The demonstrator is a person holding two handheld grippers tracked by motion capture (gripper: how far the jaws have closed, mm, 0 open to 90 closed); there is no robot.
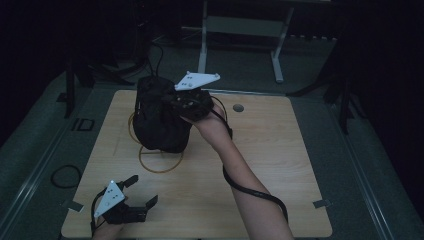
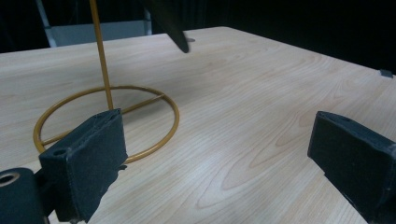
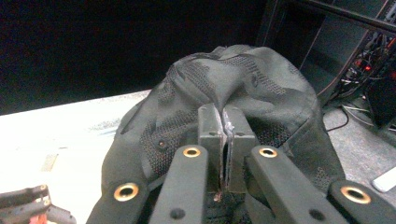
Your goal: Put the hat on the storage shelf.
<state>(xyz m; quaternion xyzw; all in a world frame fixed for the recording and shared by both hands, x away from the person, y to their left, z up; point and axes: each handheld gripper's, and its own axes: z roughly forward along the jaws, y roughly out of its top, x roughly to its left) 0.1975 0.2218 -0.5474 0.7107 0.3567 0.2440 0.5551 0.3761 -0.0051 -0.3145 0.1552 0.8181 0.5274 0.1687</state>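
Observation:
A black fabric cap (image 1: 159,122) hangs over a yellow wire stand (image 1: 161,164) at the back left of the wooden table (image 1: 280,165). My right gripper (image 1: 172,102) is shut on a fold of the cap's fabric near its top. In the right gripper view the jaws (image 3: 223,126) meet tightly with the cap (image 3: 261,74) bunched around them. My left gripper (image 1: 144,189) rests open near the table's front left corner with nothing between its fingers. Seen from the left gripper (image 2: 219,156), the stand's ring and pole (image 2: 108,93) are just ahead and the cap's edge (image 2: 168,23) hangs above.
The right gripper's cable (image 1: 255,191) trails along the forearm. A round grommet hole (image 1: 238,107) sits in the table's far side. A cable loop (image 1: 66,176) lies on the floor at left, and a metal frame (image 1: 240,30) stands behind the table.

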